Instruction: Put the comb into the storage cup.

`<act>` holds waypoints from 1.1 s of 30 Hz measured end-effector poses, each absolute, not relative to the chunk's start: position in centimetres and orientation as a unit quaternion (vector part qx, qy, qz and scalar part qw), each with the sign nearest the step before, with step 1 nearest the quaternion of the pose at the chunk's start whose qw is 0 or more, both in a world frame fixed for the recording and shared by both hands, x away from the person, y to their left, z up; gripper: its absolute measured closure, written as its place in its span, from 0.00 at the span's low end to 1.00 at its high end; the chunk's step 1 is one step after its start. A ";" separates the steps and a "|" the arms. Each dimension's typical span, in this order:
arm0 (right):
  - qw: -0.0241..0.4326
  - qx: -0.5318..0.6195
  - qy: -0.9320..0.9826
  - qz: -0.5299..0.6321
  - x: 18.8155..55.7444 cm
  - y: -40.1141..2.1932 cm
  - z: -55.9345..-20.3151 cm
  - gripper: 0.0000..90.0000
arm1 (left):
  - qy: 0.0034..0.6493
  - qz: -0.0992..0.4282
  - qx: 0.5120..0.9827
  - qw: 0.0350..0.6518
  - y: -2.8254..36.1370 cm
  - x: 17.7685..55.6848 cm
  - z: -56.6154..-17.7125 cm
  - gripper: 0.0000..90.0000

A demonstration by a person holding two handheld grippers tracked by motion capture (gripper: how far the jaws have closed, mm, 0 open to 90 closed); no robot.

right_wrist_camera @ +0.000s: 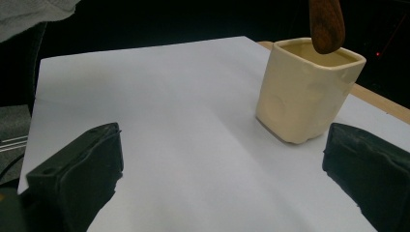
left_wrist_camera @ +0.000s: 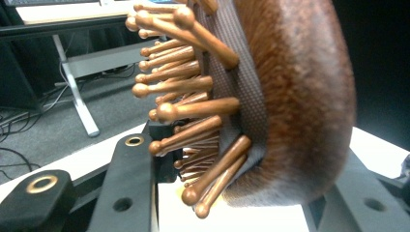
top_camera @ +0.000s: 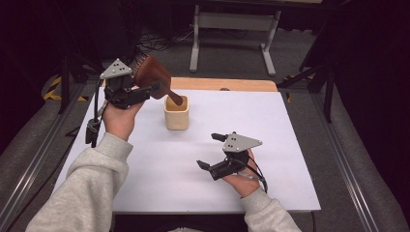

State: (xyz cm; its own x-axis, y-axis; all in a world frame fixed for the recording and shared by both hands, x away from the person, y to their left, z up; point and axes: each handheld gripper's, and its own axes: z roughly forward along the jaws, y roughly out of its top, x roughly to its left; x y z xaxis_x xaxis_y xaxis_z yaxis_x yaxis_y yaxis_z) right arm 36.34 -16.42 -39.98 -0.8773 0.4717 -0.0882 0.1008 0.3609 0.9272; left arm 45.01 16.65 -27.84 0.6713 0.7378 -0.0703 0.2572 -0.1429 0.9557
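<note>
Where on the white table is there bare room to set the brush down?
Bare patches: left of the cream cup, under the left gripper, and the front between both forearms. Crowded: around the cup and by the right gripper, front right.

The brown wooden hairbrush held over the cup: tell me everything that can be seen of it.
The brown wooden hairbrush has a rounded oval head with a smooth back, a dark woven cushion and ball-tipped wooden pins. The left gripper is clamped on the head, holding it tilted above the table. Its handle slants down, the tip at the mouth of the cream square ceramic cup; whether they touch is unclear.
</note>
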 end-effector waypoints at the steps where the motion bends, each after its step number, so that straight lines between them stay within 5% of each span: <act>1: 0.173 0.177 0.807 0.537 36.4 -16.4 -40.0 0.02 | 0.345 0.216 0.724 0.557 16.6 45.1 -27.9 0.63; 33: 0.172 0.178 0.806 0.538 36.4 -16.6 -40.0 0.02 | 0.385 0.180 0.745 0.513 15.2 48.4 -30.6 0.62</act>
